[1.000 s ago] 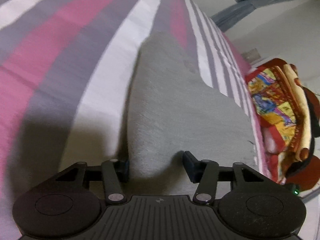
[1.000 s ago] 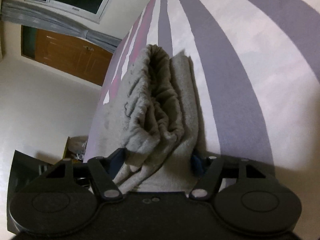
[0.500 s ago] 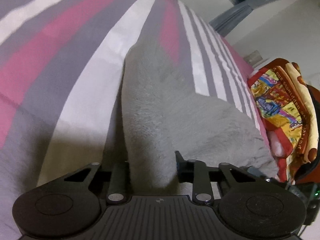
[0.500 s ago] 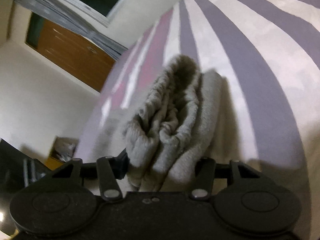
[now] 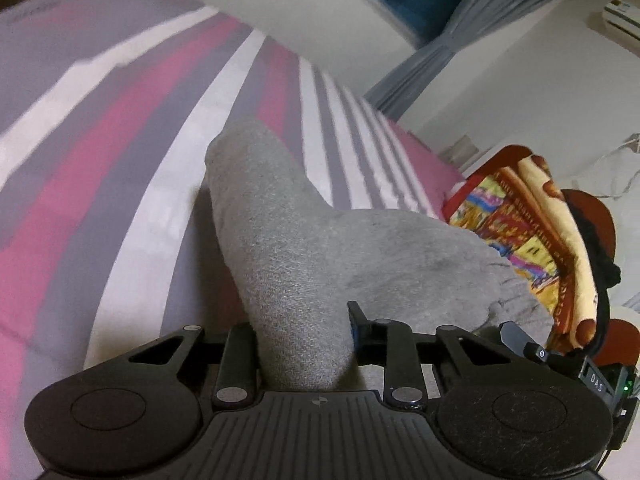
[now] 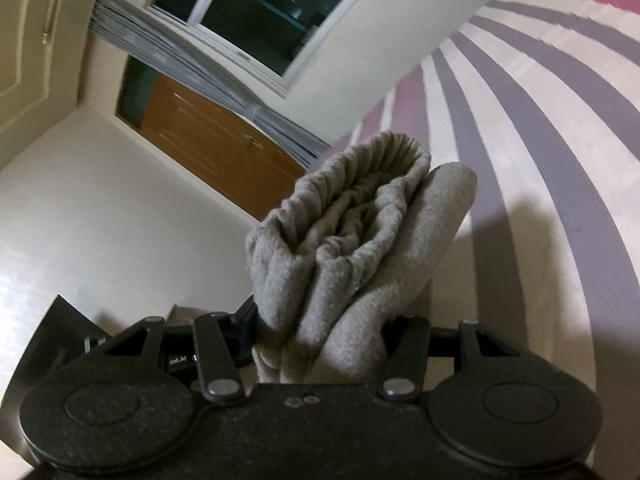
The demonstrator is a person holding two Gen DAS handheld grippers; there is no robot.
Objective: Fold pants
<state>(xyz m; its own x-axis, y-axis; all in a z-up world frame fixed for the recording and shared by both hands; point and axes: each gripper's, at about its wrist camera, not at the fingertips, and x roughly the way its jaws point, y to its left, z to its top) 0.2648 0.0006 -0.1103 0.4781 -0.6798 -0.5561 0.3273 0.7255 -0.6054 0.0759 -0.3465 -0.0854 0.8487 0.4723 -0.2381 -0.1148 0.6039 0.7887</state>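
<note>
The grey fleece pants (image 5: 304, 248) lie folded on a bed with pink, grey and white stripes (image 5: 100, 152). My left gripper (image 5: 300, 336) is shut on one edge of the pants and lifts it off the bed. My right gripper (image 6: 320, 336) is shut on the bunched elastic waistband end of the pants (image 6: 360, 232) and holds it up above the bed (image 6: 540, 160). The right gripper's body (image 5: 532, 348) shows at the lower right of the left wrist view, close beside the cloth.
A folded colourful blanket (image 5: 532, 232) lies on the bed at the right. Beyond the bed are white walls, a window with grey curtains (image 6: 256, 12) and a brown wooden door (image 6: 208, 140).
Both grippers closed on the pants and lifted them off the bed. The views tilted upward, showing more wall and window.
</note>
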